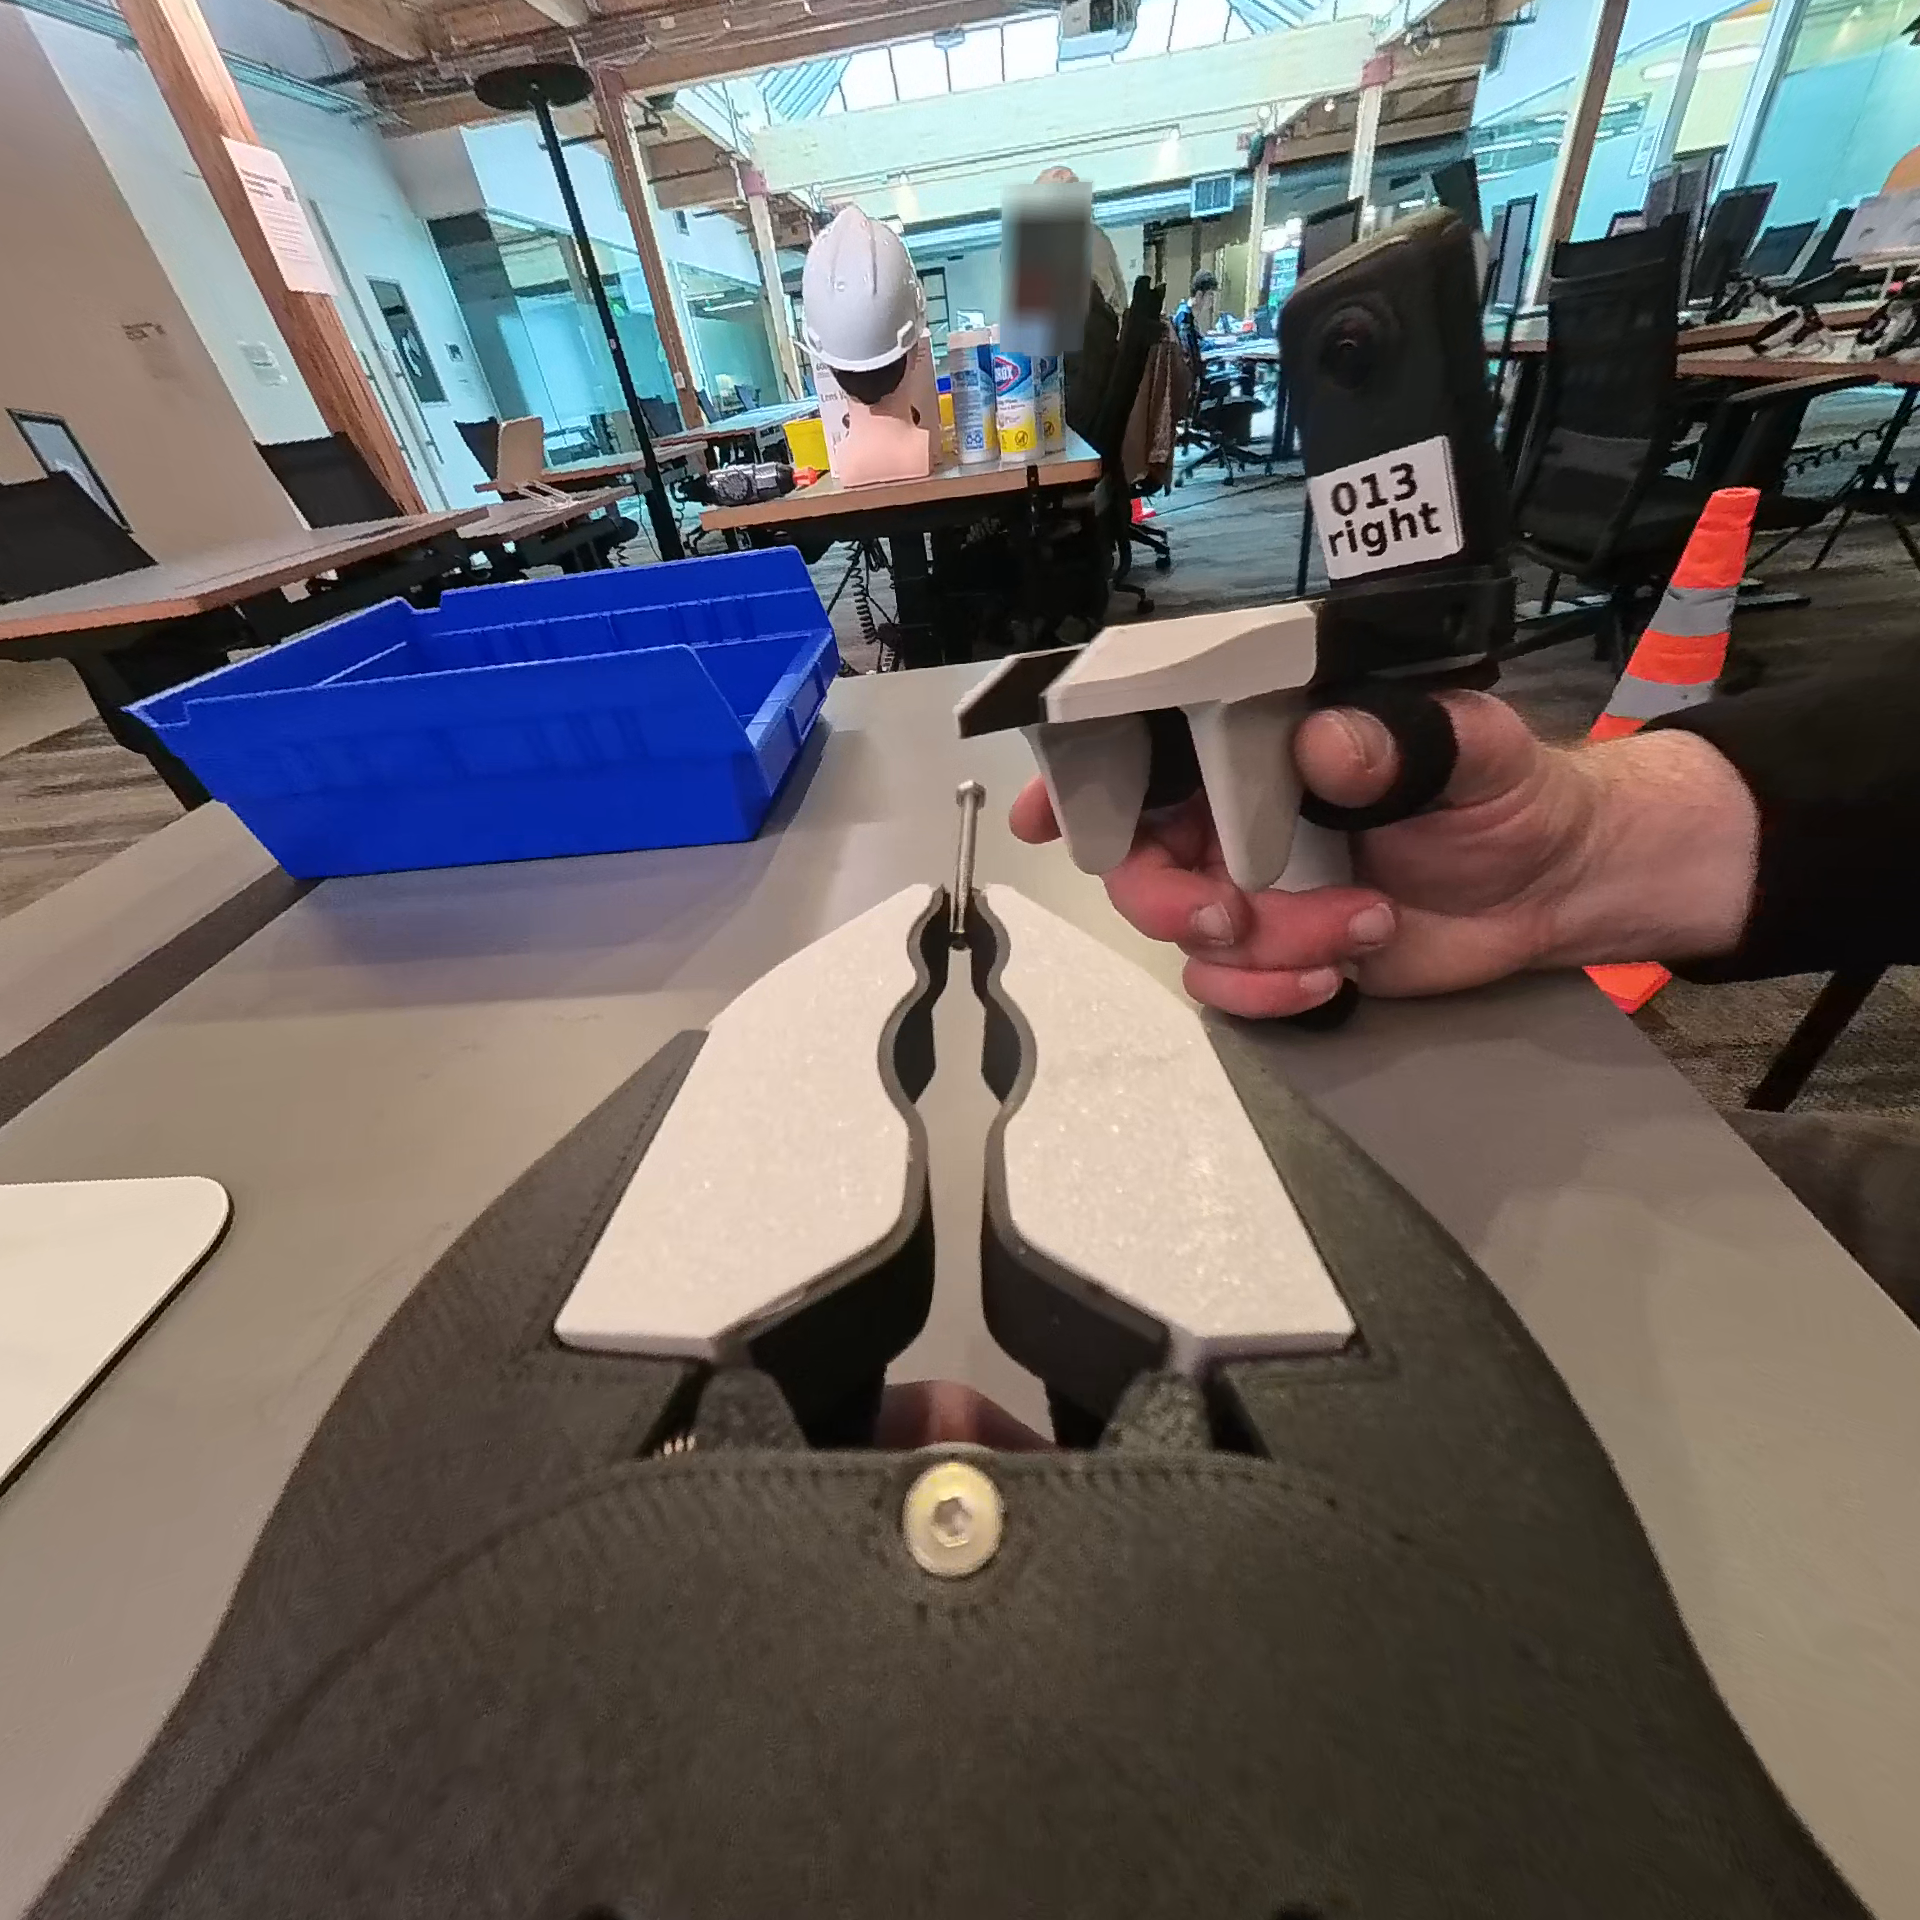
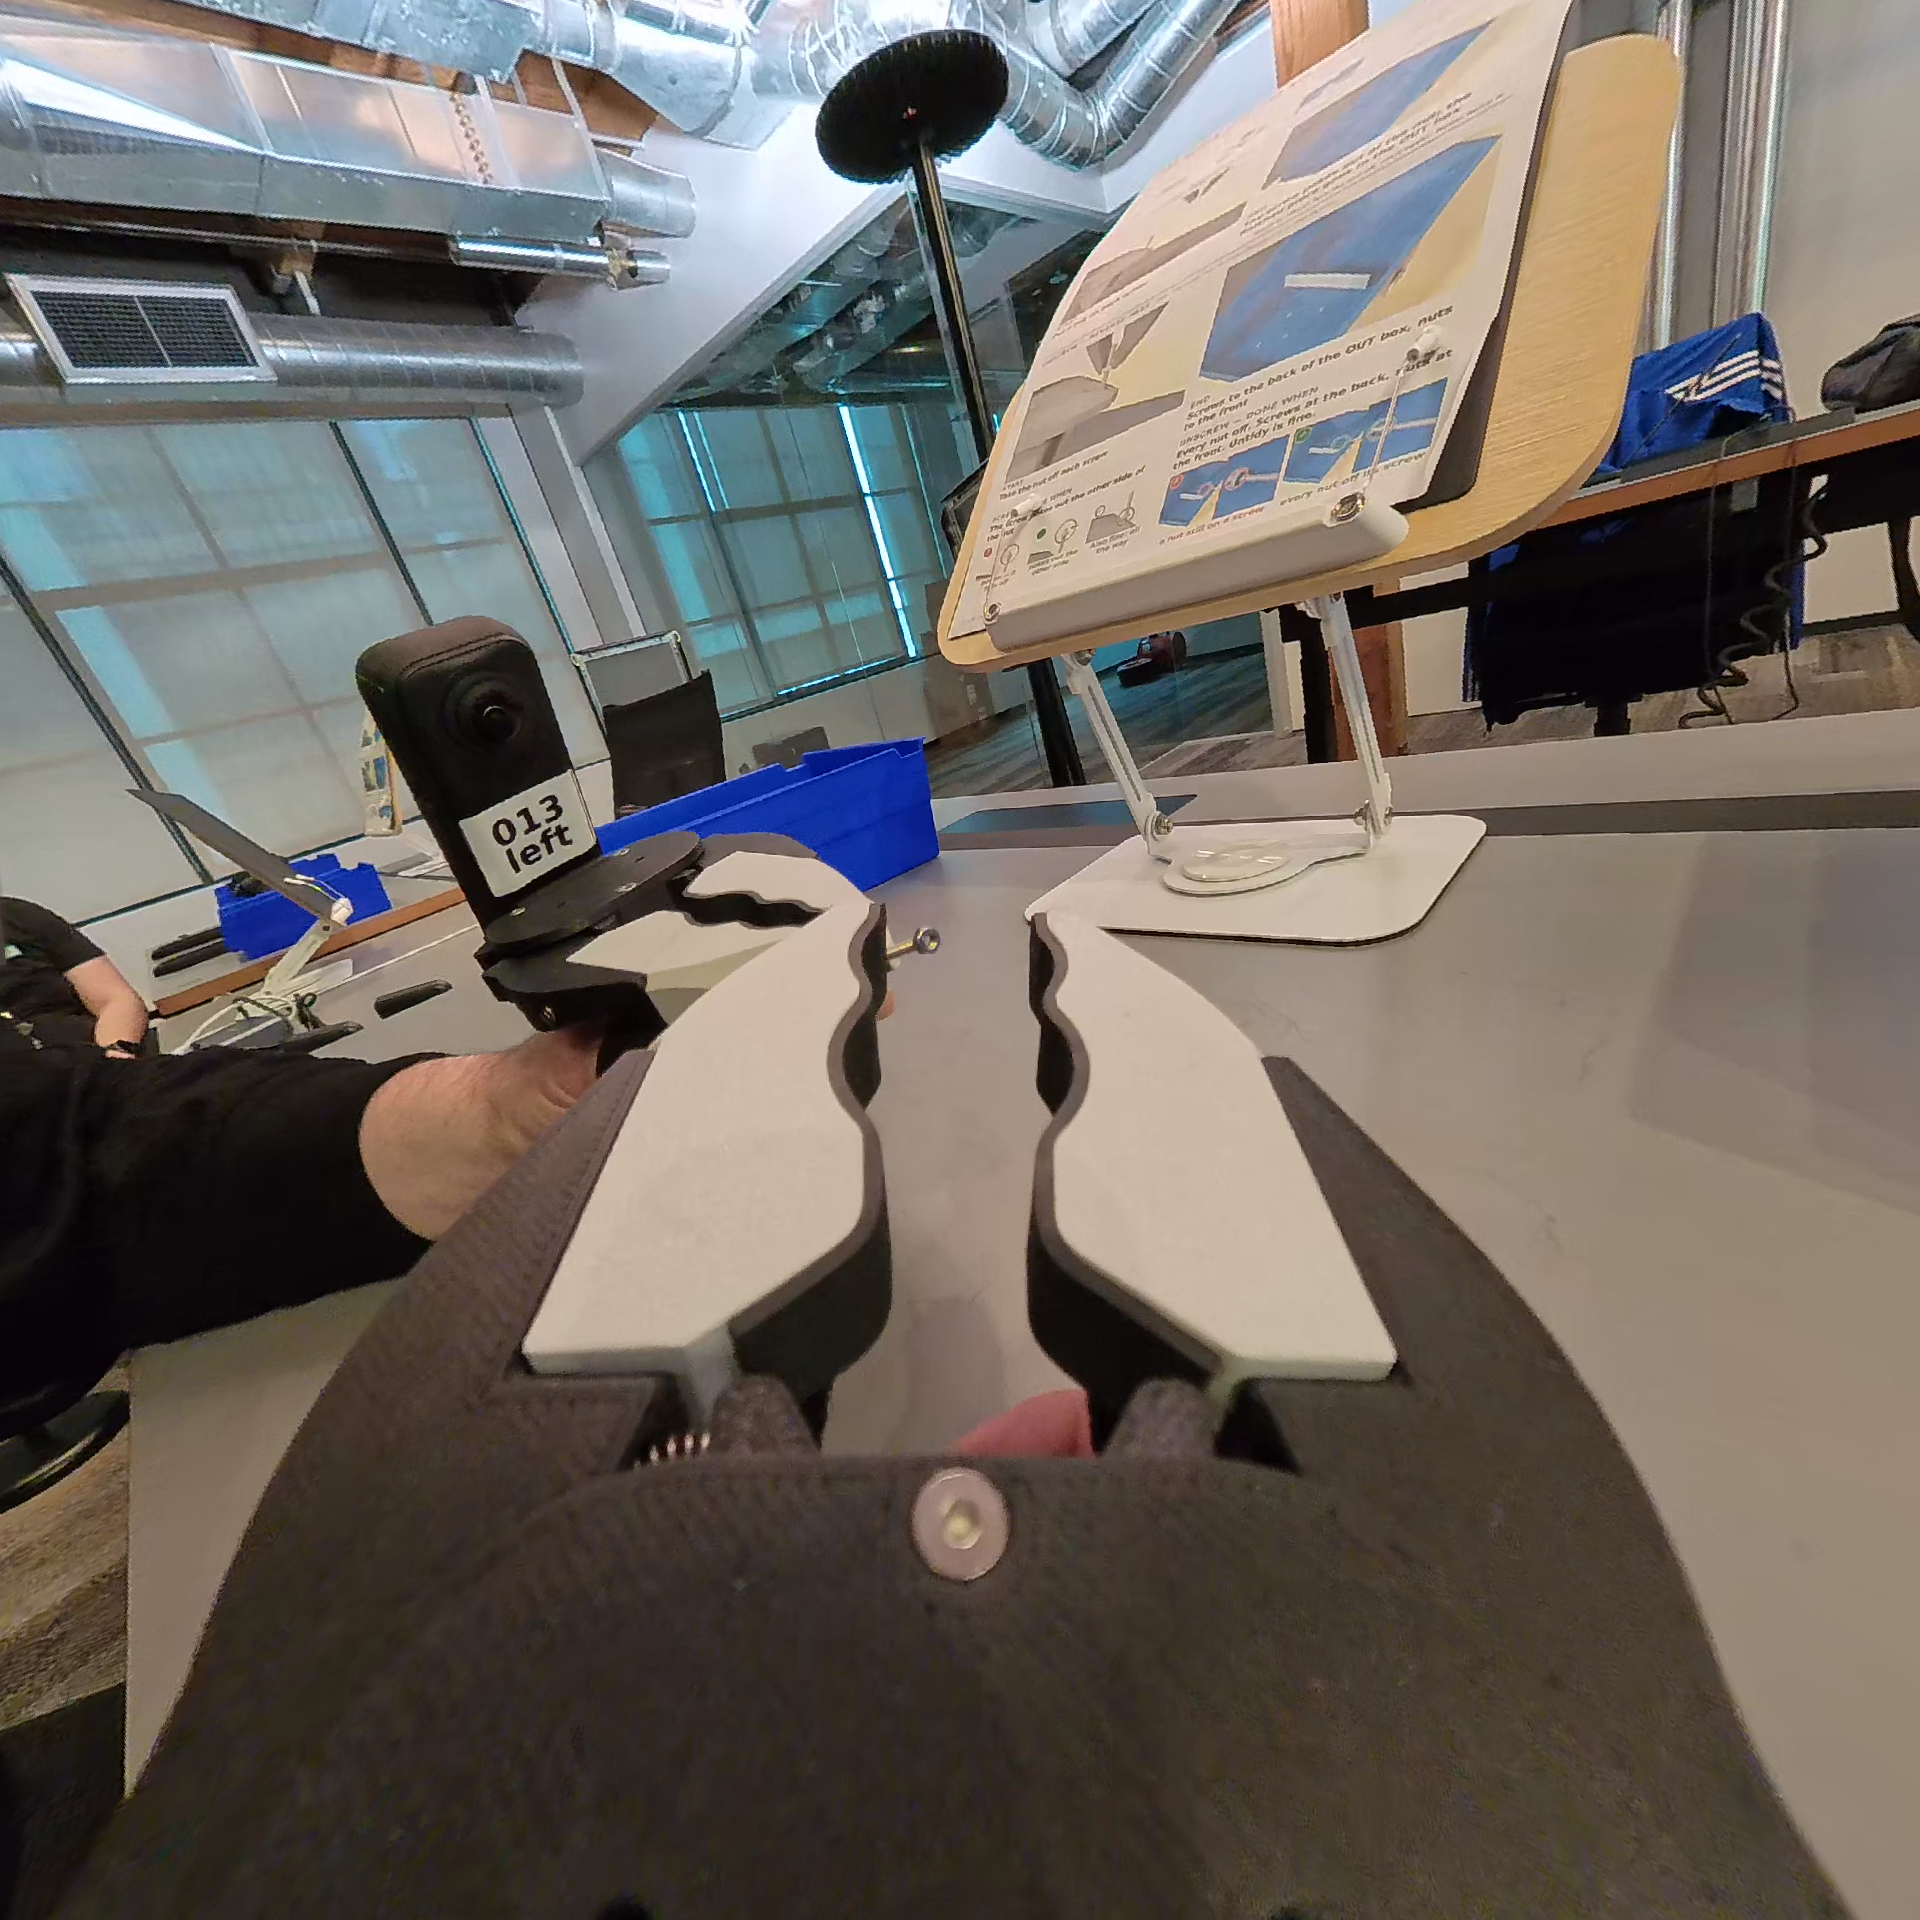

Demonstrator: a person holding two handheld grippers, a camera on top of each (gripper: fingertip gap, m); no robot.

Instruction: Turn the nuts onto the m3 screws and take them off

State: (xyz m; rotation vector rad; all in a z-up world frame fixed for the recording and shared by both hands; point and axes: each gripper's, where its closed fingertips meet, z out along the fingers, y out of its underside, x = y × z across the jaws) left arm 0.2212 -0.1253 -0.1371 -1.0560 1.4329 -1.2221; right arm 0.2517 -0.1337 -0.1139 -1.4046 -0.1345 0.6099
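Observation:
In the left wrist view my left gripper (image 1: pixel 961 920) is shut on a thin silver M3 screw (image 1: pixel 966 842). It pinches the lower shank, and the head points up and away. My right gripper (image 1: pixel 1023 707) hovers just right of and above the screw head, held in a person's hand (image 1: pixel 1455 862). In the right wrist view my right gripper (image 2: pixel 954 935) is open and empty. The screw (image 2: pixel 916 943) sticks out of the left gripper (image 2: pixel 790 894) beside my left fingertip. I cannot make out a nut.
A blue plastic bin (image 1: pixel 499 727) stands on the grey table (image 1: pixel 416 1039) at the far left; it also shows in the right wrist view (image 2: pixel 831 800). A white document stand (image 2: pixel 1299 873) with an instruction sheet stands on the table. An orange cone (image 1: pixel 1694 644) stands on the floor beyond the table's right edge. About 4 centimeters separates my left fingertips from my right.

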